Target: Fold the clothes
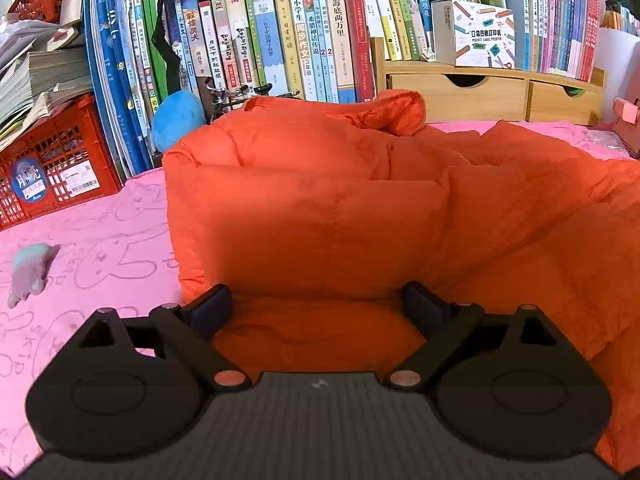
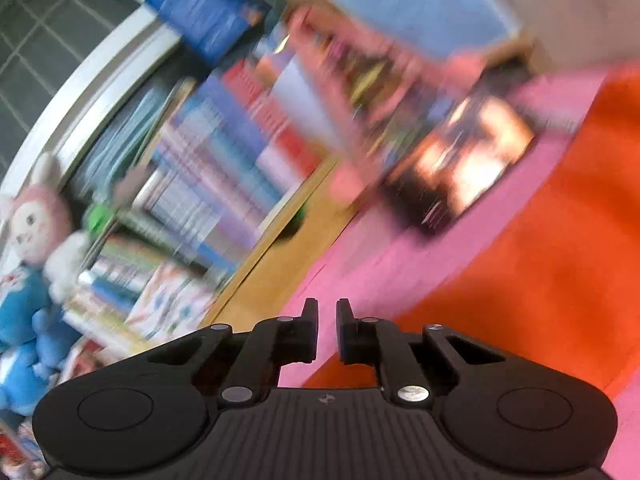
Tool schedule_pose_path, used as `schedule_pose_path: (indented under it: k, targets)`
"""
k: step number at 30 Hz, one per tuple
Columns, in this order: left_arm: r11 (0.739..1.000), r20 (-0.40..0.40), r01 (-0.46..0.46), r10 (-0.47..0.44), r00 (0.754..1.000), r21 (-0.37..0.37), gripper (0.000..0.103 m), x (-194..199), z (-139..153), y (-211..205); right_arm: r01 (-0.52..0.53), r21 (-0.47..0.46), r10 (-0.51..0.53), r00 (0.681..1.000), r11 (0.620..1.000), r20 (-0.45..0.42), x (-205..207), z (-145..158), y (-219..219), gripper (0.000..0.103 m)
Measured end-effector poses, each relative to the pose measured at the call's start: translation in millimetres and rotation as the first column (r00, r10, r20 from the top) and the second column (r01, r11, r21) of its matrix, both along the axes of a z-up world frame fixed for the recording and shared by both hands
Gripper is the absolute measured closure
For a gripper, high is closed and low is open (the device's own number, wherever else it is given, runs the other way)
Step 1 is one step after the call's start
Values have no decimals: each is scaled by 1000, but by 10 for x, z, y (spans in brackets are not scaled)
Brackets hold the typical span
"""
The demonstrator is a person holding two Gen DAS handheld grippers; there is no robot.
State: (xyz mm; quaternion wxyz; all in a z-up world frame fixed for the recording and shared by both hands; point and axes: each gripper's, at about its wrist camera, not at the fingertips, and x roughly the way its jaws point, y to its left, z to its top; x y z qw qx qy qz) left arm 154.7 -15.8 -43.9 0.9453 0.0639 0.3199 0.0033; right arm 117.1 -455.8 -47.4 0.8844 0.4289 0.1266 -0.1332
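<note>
I see one orange puffer jacket [image 1: 320,208], quilted and bulky, lying on the pink sheet [image 1: 100,240]. Its left part is doubled over into a thick, squared block, a rolled cuff or collar poking up at the back. The rest spreads flatter and rumpled to the right.

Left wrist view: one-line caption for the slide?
Open left gripper with its fingers either side of a fold of orange puffer jacket on a pink cloth, bookshelf behind.
</note>
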Motion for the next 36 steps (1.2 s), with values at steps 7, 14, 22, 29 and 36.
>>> schedule_pose_path:
  k: [7, 14, 22, 29, 36]
  targets:
    - [1000, 7, -2, 2, 1000, 18, 8, -6, 6, -19, -142, -55, 144, 989, 988, 23, -385, -16, 84, 50]
    - [999, 18, -14, 13, 1000, 50, 5, -20, 16, -49, -375, -196, 368, 927, 906, -69, -445, -140, 848, 32]
    - [998, 14, -30, 29, 999, 51, 2, -9, 18, -32, -65, -401, 21, 993, 914, -112, -629, 144, 669, 88]
    - [999, 28, -39, 38, 999, 35, 2, -42, 43, -10, -458, -404, 477, 877, 792, -58, -538, 230, 722, 47]
    - [996, 212, -77, 85, 973, -48, 5, -443, 399, 73, -606, -424, 618, 775, 672, -128, -552, 178, 1262, 79]
